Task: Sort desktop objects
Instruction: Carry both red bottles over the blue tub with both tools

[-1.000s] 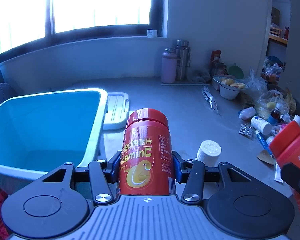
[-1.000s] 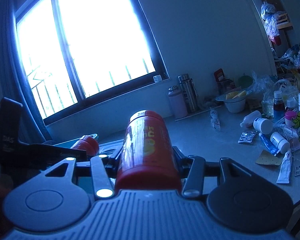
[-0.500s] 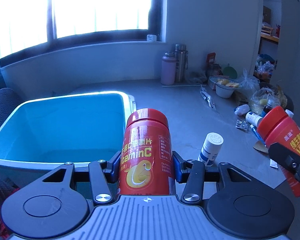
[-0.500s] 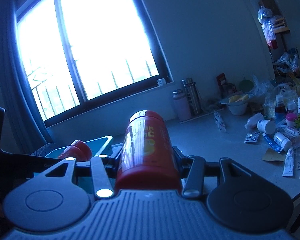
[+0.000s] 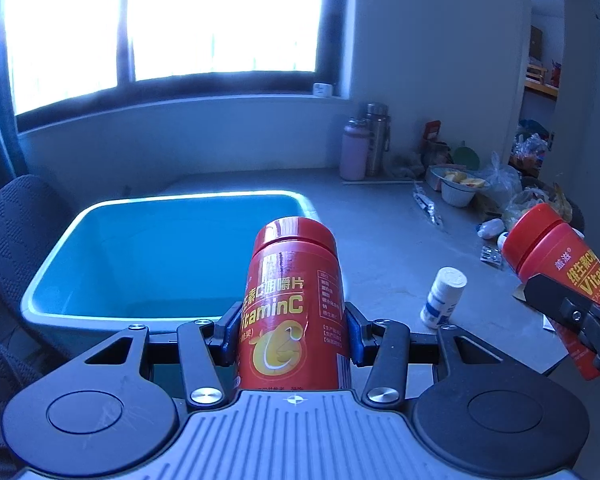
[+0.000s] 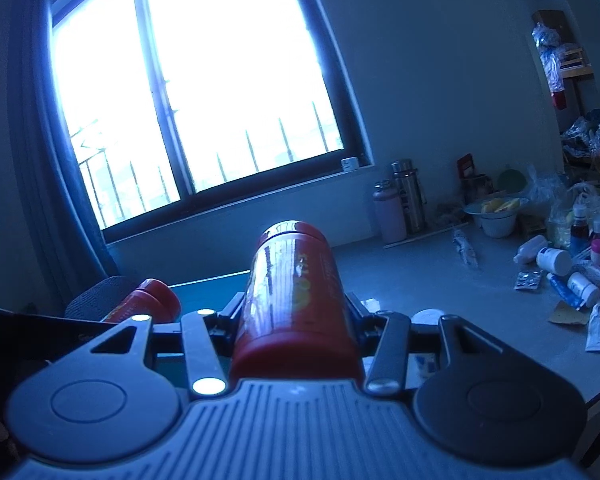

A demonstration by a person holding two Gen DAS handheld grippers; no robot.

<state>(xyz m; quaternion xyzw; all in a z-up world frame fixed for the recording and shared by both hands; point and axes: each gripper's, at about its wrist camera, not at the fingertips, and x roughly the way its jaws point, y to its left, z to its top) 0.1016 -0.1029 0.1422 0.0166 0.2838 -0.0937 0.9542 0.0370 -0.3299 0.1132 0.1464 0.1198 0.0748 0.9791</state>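
The left tool (image 5: 292,334) pinches a red Vitamin C bottle (image 5: 294,300) around its lower half, cap up, held in the air at the near rim of the blue bin (image 5: 168,248). The right tool (image 6: 294,330) is pressed onto a second red Vitamin C bottle (image 6: 296,292), which lies tilted forward along the fingers, cap pointing away; in the left view that bottle hangs off to the right, above the edge of the surface (image 5: 380,236).

The main risk is a bottle slipping. The glossy label gives the pads little to bite on, and the right bottle, gripped low while leaning, could pivot out if the grip eases before it is over the bin. A drop there would land it on the surface edge or the floor (the bin's interior, as far as it shows, holds nothing visible).

A second risk is collision: both tools sit close together near the bin's right corner, and a hurried swing could knock one bottle against the other or clip the small white pill bottle (image 5: 444,298) standing just beside the bin. The clutter of medicine bottles and tubes (image 6: 568,276) further right lies well apart from both tools.
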